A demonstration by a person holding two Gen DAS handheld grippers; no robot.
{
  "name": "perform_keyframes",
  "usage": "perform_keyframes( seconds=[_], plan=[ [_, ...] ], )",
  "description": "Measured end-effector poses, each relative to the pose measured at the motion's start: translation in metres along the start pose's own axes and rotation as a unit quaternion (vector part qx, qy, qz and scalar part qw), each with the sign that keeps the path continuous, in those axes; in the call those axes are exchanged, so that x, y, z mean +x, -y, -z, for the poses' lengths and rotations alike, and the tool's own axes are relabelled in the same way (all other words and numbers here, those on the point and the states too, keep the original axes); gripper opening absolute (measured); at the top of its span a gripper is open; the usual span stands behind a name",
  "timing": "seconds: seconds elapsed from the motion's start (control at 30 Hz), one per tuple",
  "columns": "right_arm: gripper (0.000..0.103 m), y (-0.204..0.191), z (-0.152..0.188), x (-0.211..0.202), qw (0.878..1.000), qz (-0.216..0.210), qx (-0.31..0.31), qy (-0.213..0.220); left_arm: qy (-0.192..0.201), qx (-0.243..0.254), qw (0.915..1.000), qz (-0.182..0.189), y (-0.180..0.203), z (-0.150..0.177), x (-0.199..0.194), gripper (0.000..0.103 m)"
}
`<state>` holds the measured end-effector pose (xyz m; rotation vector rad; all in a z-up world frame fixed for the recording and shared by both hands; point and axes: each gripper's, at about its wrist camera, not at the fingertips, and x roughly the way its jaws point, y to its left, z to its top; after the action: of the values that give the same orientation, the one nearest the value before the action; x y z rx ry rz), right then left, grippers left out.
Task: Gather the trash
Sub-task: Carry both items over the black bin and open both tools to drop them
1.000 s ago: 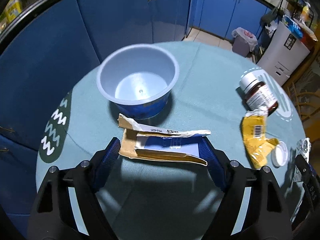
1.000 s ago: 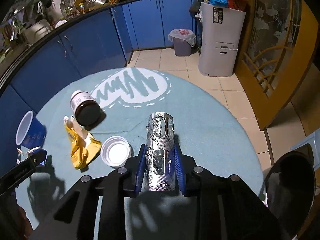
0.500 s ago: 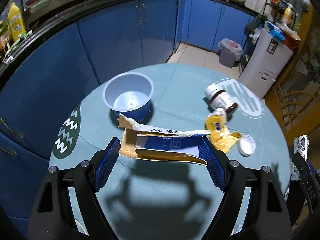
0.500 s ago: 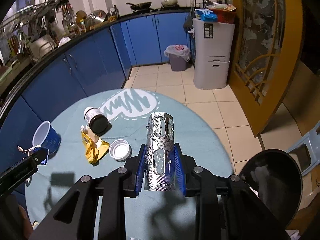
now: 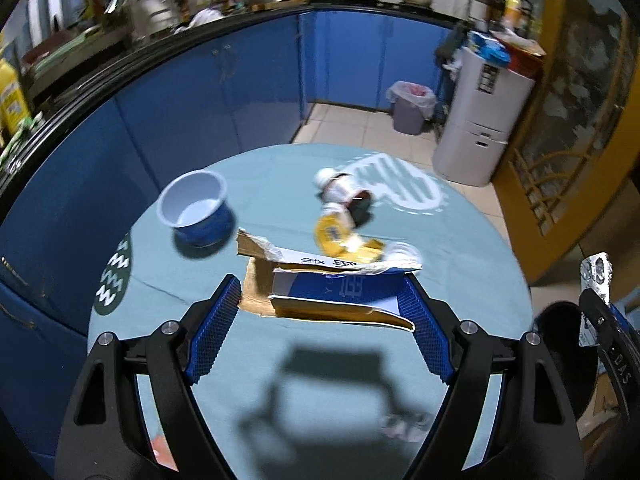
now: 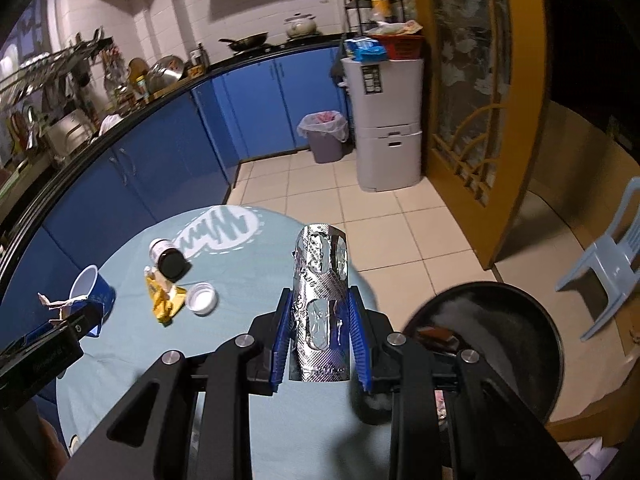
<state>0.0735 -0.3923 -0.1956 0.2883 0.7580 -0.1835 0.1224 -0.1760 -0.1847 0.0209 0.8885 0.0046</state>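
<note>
Silver foil of an emptied blister pack (image 6: 320,312) stands upright, pinched narrow between the right gripper (image 6: 320,330)'s blue pads. Torn cardboard (image 5: 324,292) spans the left gripper (image 5: 320,312), jaws wide against its ends, above the teal table (image 5: 280,380). Beyond lie a yellow wrapper (image 6: 166,300), white cap (image 6: 202,298), tipped jar (image 6: 170,260) and blue cup (image 6: 90,292). A black bin (image 6: 500,332), seemingly part-filled, sits beside the table.

Torn matt cardboard box (image 5: 320,296), shiny crinkled foil blister pack (image 6: 320,308), smooth cloth table cover (image 6: 248,312)
</note>
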Motion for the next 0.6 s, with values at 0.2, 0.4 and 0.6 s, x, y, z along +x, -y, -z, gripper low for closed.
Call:
perform_keyframes(
  seconds=[0.2, 0.4, 0.6],
  plan=[
    [0.027, 0.038, 0.005, -0.011, 0.999, 0.019, 0.027, 0.008, 0.006, 0.046, 0.9986, 0.025, 0.049, 0.005, -0.009, 0.08],
    [0.027, 0.077, 0.011, -0.011, 0.998, 0.041, 0.056, 0.006, 0.007, 0.091, 0.9945, 0.052, 0.101, 0.012, -0.013, 0.08],
    [0.027, 0.114, 0.015, -0.006, 0.995, 0.056, 0.088, 0.0, -0.003, 0.136, 0.9881, 0.072, 0.15, 0.023, -0.007, 0.08]
  ],
)
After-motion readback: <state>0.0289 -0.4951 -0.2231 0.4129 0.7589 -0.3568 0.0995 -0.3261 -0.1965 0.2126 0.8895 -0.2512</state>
